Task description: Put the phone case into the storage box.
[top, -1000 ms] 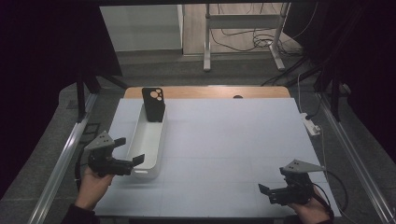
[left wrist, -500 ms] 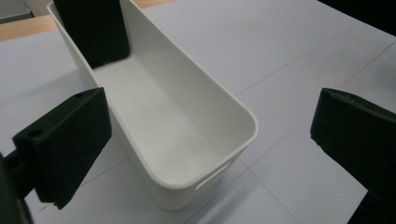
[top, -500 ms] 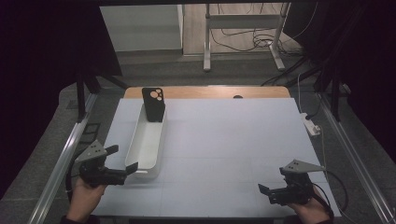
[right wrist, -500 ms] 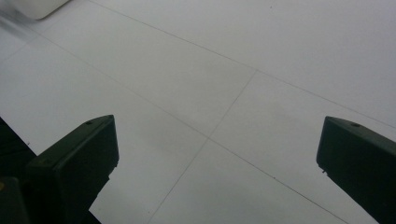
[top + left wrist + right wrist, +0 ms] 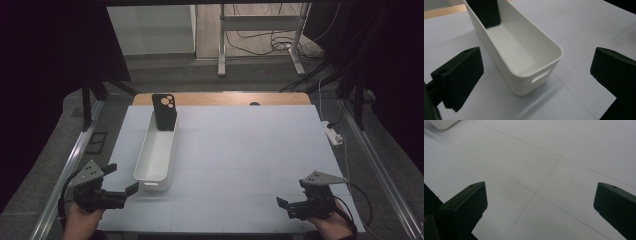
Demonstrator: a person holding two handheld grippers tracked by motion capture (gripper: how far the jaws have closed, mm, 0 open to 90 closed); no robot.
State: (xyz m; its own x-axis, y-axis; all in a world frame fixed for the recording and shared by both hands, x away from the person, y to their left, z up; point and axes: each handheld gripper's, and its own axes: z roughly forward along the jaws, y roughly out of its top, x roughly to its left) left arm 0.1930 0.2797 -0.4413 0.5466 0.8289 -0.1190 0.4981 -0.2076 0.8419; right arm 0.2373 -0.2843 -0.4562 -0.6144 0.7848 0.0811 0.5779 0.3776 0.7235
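High view: a long white plastic bin [image 5: 156, 152] lies left of centre on the pale grey table mat [image 5: 240, 150], its long axis running from the lower left toward the upper middle of the frame; a black phone case [image 5: 164, 111], camera cut-outs uppermost, stands upright inside the bin's far end, leaning on the end wall; the left gripper [image 5: 121, 178] sits at the lower left, held in a hand [image 5: 80, 220], jaws spread wide and empty, tips just beside the bin's near end but apart from it; the right gripper [image 5: 281, 206] sits at the lower right, well apart from the bin, jaws likewise parted and holding nothing.

Left gripper view: the white plastic bin [image 5: 524, 50] occupies the centre, its near end wall with a slot handle between the two black jaws at the lower left and right edges; the phone case [image 5: 485, 11] appears at the upper left, inside the far end.

Right gripper view: jaws wide apart over bare table mat [image 5: 549, 157]; a corner of the bin [image 5: 441, 123] at the upper left.
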